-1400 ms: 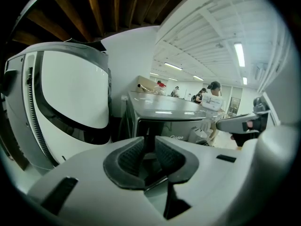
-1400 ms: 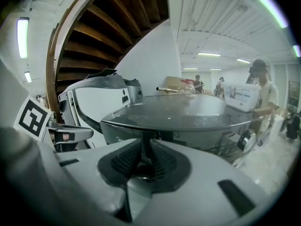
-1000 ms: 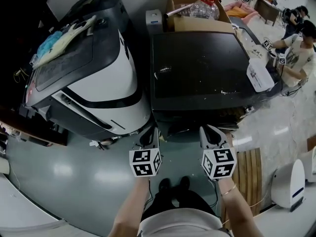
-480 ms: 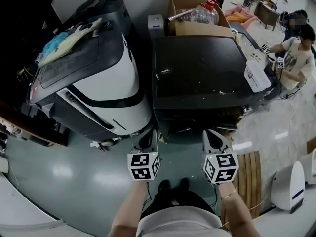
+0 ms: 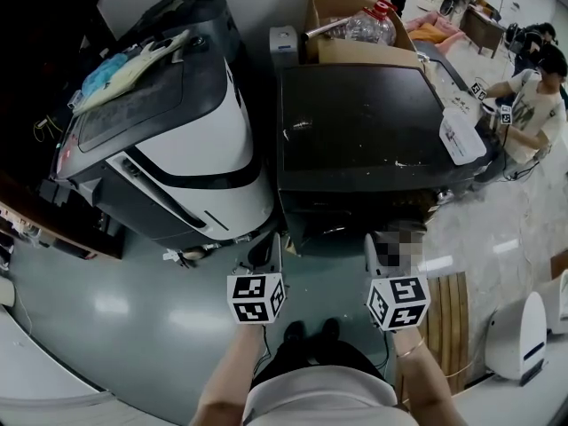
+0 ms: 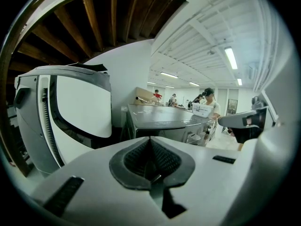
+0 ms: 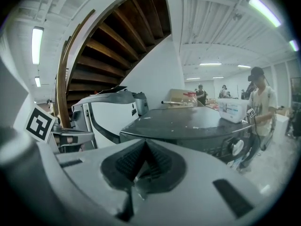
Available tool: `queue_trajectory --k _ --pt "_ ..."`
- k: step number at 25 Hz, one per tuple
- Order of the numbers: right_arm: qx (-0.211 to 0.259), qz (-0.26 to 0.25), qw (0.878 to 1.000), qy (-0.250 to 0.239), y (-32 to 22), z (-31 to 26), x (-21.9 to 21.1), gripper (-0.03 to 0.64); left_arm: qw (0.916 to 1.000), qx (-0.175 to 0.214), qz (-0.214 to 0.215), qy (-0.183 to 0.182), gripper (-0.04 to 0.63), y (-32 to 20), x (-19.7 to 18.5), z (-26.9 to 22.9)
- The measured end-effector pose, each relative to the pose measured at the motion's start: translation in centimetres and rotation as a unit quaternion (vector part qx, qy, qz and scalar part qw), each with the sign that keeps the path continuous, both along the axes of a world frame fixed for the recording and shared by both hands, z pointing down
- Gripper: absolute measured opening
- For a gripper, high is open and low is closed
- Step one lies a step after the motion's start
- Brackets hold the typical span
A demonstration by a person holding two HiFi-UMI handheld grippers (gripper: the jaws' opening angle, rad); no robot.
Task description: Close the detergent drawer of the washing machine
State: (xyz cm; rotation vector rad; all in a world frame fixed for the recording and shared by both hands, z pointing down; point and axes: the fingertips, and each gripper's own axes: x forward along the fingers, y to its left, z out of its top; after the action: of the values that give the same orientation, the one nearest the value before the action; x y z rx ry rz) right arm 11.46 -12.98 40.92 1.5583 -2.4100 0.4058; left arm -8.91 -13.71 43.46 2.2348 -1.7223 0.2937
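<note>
Shiny grey floor (image 5: 133,318) is seen in the head view, the dark washing machine (image 5: 355,122) just past the left gripper (image 5: 266,248) and right gripper (image 5: 376,242); its detergent drawer can't be picked out on the shadowed front. Left gripper view: jaws are pressed together, nothing held. Right gripper view: same deal, closed and empty.

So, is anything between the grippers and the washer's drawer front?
Nothing visible. The left gripper and right gripper, both shut and empty, hang just short of the washer front, with only open air between. The drawer itself can't be made out in these views.
</note>
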Motion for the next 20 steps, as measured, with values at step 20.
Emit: queue_trajectory --k 20 --pt "-0.01 -0.007 1.0 0.012 -0.33 0.44 -0.41 0.002 1.0 0.001 -0.002 0.004 -0.005 -0.05 -0.1 -0.15"
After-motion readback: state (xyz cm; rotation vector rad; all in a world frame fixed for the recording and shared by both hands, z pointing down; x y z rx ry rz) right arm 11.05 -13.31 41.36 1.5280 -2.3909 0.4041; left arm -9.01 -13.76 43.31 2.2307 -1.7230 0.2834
